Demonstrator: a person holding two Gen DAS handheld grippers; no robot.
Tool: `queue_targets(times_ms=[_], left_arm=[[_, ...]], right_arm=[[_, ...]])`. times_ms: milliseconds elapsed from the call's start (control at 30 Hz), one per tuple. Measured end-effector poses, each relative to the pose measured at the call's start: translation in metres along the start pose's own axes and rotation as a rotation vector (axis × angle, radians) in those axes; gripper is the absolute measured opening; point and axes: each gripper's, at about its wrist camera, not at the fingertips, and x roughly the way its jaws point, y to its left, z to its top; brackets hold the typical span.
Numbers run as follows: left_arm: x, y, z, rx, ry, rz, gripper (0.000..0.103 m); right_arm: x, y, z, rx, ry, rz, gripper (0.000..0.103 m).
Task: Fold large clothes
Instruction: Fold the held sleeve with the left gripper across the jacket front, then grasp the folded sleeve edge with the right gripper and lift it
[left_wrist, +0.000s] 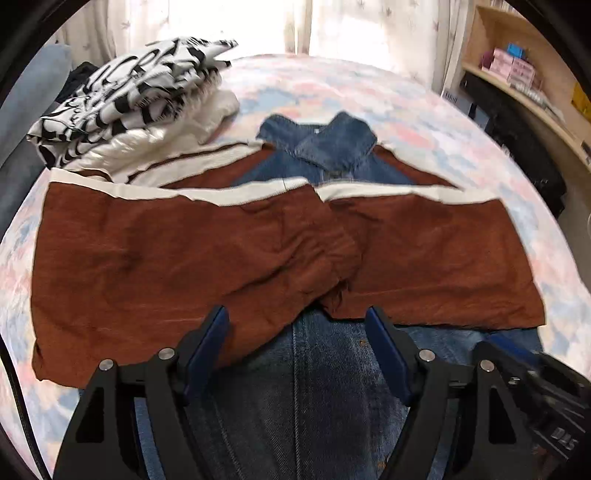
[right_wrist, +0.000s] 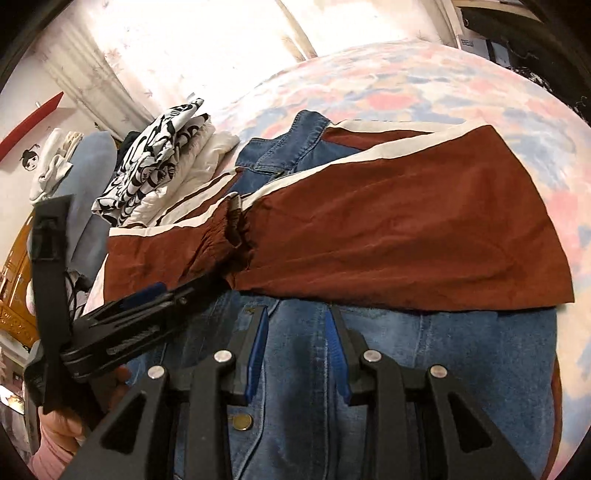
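A denim jacket (left_wrist: 314, 384) with rust-brown sleeves (left_wrist: 177, 251) and cream stripes lies flat on the bed, both sleeves folded across its chest. It also shows in the right wrist view (right_wrist: 406, 229). My left gripper (left_wrist: 297, 321) is open and empty, hovering over the jacket's lower front near the sleeve cuffs. It appears from the side in the right wrist view (right_wrist: 177, 291). My right gripper (right_wrist: 297, 317) is open and empty above the denim front (right_wrist: 443, 369), just below the sleeves; its body shows in the left wrist view (left_wrist: 535, 384).
A stack of folded clothes, black-and-white print on top (left_wrist: 136, 96) of white garments, sits at the bed's far left. The pastel bedspread (left_wrist: 424, 122) surrounds the jacket. Shelves (left_wrist: 524, 74) stand on the right, curtains behind.
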Motion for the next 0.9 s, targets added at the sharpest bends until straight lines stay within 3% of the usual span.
queue_targets(times_ms=[133, 233, 567, 900], left_arm=[[-0.026, 0.017, 0.003, -0.031, -0.042, -0.004, 0.076], [-0.047, 0.034, 0.001, -0.063, -0.088, 0.013, 0.076], [-0.084, 0.089, -0.02, -0.143, -0.173, 0.102, 0.077], [-0.082, 0.14, -0.039, -0.248, -0.173, 0.101, 0.077]], right_arm=[[0.002, 0.011, -0.002, -0.017, 0.019, 0.049, 0.034], [0.005, 0.02, -0.002, -0.009, 0.032, 0.097, 0.05], [0.033, 0.048, 0.021, 0.016, 0.073, 0.177, 0.05], [0.102, 0.058, 0.051, 0.037, 0.125, 0.092, 0.05]])
